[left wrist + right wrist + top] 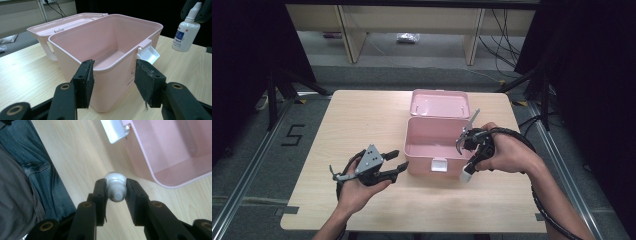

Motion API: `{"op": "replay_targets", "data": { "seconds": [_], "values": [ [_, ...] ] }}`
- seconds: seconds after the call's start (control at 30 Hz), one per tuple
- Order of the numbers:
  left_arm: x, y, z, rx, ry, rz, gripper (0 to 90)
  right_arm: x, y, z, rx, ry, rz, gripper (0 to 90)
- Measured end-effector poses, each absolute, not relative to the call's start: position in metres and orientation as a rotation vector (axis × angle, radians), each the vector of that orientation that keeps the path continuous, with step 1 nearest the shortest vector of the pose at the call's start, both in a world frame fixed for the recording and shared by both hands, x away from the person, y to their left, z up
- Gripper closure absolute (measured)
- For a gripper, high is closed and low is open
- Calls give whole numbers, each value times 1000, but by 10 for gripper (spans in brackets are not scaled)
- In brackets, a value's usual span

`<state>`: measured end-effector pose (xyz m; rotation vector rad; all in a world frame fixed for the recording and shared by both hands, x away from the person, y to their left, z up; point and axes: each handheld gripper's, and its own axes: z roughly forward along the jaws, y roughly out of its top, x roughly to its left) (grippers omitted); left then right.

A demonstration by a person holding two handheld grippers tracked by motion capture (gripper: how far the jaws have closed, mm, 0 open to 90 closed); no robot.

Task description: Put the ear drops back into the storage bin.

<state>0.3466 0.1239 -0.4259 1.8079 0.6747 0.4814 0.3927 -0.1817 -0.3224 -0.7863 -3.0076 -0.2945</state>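
Pink box [437,145] open, lid back, on table [362,120]; right gripper [468,169] clamps white bottle [115,186] beside it; left gripper [396,162] jaws apart, holding nothing.

Count by kind:
- 1 pink box [437,145], with 1 hinged lid [439,103] lying open behind it and 1 white latch [439,165] on its front wall.
- 1 white bottle [185,31], cap clamped between the right gripper's jaws.
- 2 grippers: left gripper [396,162], right gripper [468,167]. Each has 2 black jaws, so 4 jaws total.
- 2 hands, one per gripper: left hand [357,192], right hand [508,152].
- 1 wooden table [362,120].
- 1 floor marking, the digit "5" [293,135], left of the table.
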Motion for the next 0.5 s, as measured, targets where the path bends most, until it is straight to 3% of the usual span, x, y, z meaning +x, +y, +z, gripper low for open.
{"op": "replay_targets", "data": {
  "seconds": [0.5],
  "values": [
    [346,125,-425,1806,675,483,487,398,-183,-310,-813,-3014,-286,716]
  ]
}}
